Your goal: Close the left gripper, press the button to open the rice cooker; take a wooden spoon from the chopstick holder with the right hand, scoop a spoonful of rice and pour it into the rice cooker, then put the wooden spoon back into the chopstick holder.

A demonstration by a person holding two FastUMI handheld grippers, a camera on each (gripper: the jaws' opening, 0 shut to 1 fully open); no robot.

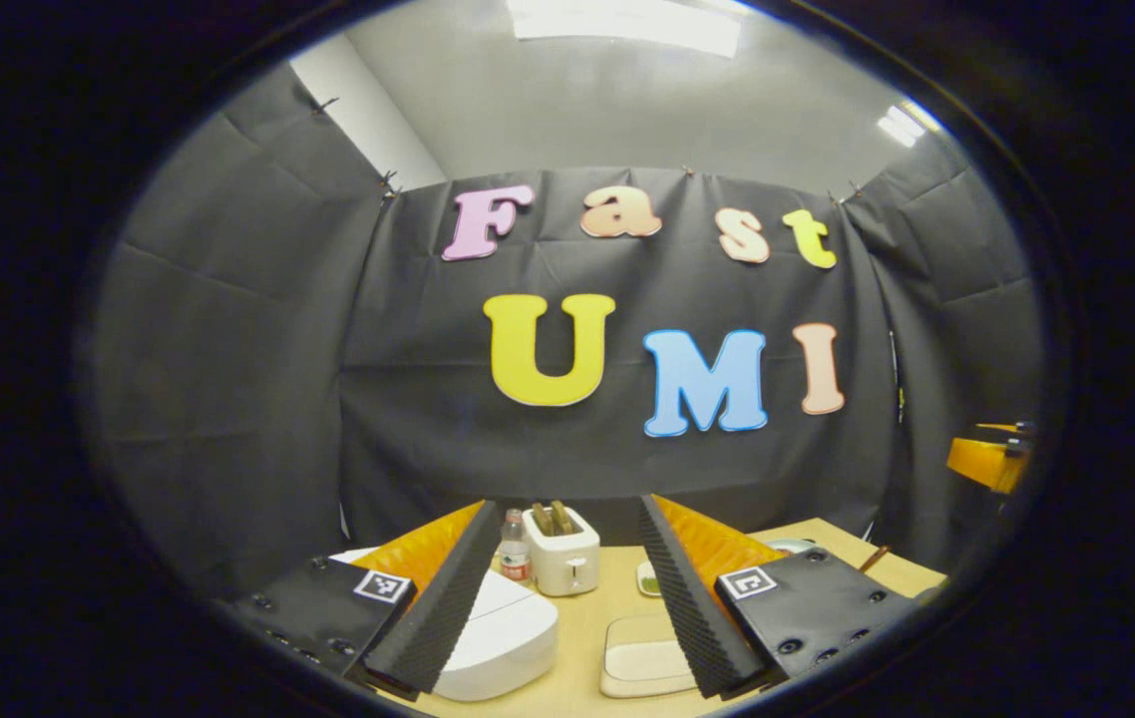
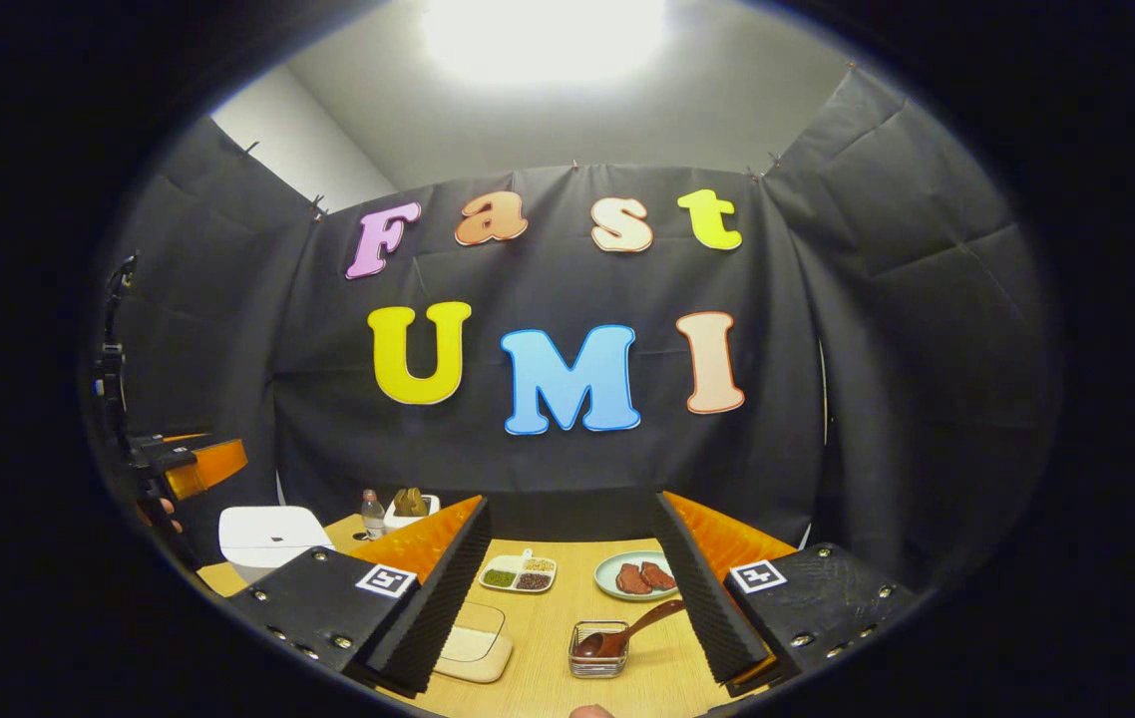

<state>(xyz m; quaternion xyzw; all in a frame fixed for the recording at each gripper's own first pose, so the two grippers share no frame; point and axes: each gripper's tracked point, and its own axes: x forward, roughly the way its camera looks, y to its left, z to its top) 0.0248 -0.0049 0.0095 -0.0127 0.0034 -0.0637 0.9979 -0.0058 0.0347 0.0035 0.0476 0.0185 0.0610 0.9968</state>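
1. The left gripper (image 1: 567, 588) hangs above the near edge of the light wooden worktop (image 1: 582, 638), its fingers spread wide with nothing between them; the right gripper (image 2: 567, 598) is released and empty too.
2. The white, rounded plastic rice cooker (image 1: 503, 638) stands at the worktop's left side, under the left gripper's left finger, with its lid down. A lowered lid fits either a cooker yet to be opened or one shut again, so the stage stays unsettled.
3. The dark brown wooden spoon (image 2: 627, 630) lies in the small wire-mesh chopstick holder (image 2: 598, 650) near the front edge, bowl down inside it and handle leaning up to the right, towards the right gripper's right finger.
4. A shallow pale rectangular container (image 2: 473, 646) sits left of the holder; whether it holds the rice I cannot tell.
5. Handling, as I judge it: the spoon looks light, stiff and smooth, best pinched on the free upper handle. The holder seems light and could tip or slide if the spoon drags.
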